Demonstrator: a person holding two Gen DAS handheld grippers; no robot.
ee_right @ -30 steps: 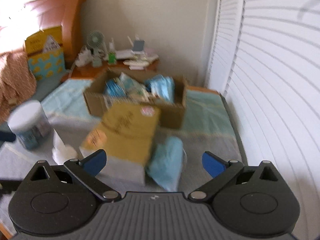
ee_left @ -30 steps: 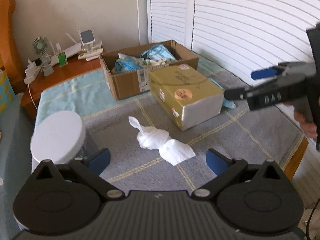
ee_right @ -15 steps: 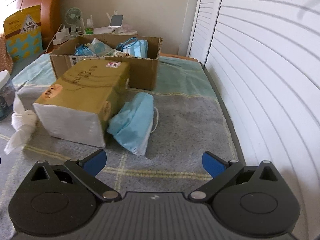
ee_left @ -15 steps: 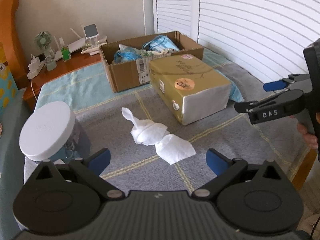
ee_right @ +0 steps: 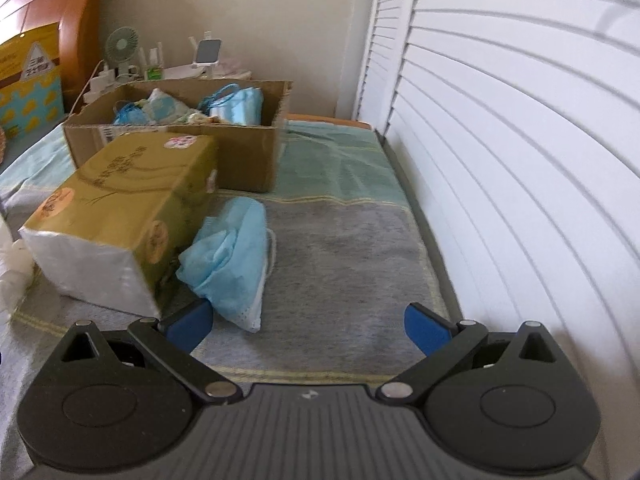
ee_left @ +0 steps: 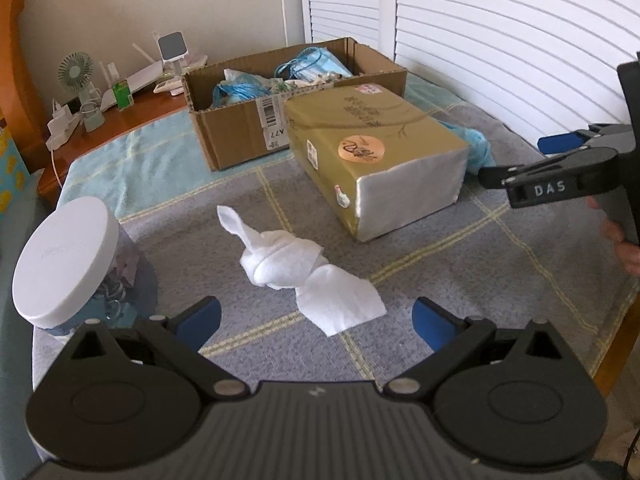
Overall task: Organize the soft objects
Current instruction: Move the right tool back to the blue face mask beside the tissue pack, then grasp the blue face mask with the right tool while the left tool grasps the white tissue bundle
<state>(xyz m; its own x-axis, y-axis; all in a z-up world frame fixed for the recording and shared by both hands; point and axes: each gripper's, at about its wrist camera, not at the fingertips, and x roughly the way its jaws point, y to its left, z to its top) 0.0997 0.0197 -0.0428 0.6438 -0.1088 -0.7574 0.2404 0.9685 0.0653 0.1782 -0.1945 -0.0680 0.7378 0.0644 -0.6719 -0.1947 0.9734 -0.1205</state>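
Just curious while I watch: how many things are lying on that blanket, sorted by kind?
Boxes: 2, the open cardboard box and the gold tissue pack.
Soft loose pieces: 2, the white cloth and the blue face masks.
Jars: 1, the white-lidded jar.
Total: 5.

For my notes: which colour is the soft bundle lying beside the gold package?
Light blue bundle, white at its lower edge; the right wrist view shows it best.

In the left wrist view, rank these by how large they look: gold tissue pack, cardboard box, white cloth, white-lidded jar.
1. cardboard box and gold tissue pack: look alike, and the box sits farther back, so unranked.
2. white cloth and white-lidded jar: also too close to call.
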